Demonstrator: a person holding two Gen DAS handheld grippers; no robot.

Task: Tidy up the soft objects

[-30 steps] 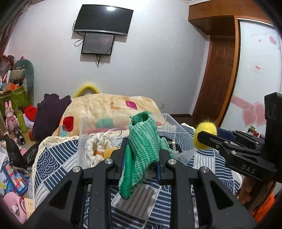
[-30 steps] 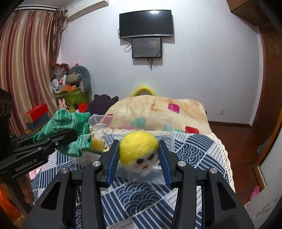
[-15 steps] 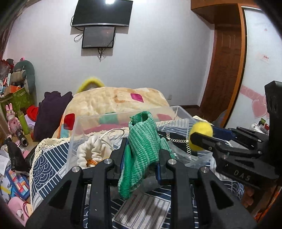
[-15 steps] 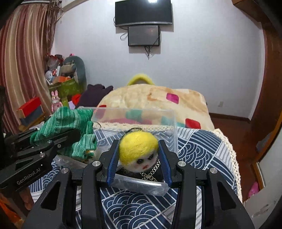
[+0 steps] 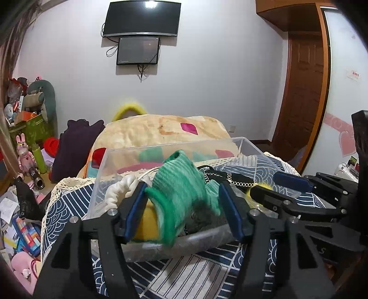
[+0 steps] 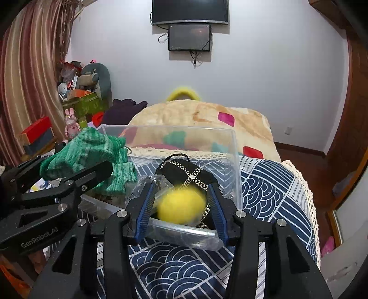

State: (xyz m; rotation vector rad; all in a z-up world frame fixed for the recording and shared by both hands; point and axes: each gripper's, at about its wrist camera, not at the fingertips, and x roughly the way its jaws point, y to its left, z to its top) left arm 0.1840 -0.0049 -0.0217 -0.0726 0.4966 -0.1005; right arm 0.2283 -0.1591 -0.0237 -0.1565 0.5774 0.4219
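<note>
Left tongs (image 5: 181, 204): spread wide; green knit cloth (image 5: 179, 186) between the blue pads, blurred, no firm pinch visible; near the left pad, whether touching cannot be told.
Right tongs (image 6: 181, 203): spread wide; yellow felt ball (image 6: 181, 205) between the pads, blurred, gaps on both sides, touching neither pad.
Green knit cloth: one; over the left half of the clear plastic bin (image 5: 248, 147), above its near rim.
Yellow felt ball: one; over the bin's near right corner, in front of the black pouch.
Clear plastic bin: one; on the bed's blue patterned cover (image 6: 269, 188), both tongs reaching over its near wall.
Black pouch with silver chain (image 6: 186, 171): one; inside the bin, right side.
White soft item (image 5: 119, 188): one; inside the bin, left side.
Yellow piece (image 5: 147, 220) behind left pad: one; inside the bin, kind unclear.
Beige blanket (image 6: 207, 115): one; heaped behind the bin.
Wall screens (image 6: 189, 11): two, stacked.
</note>
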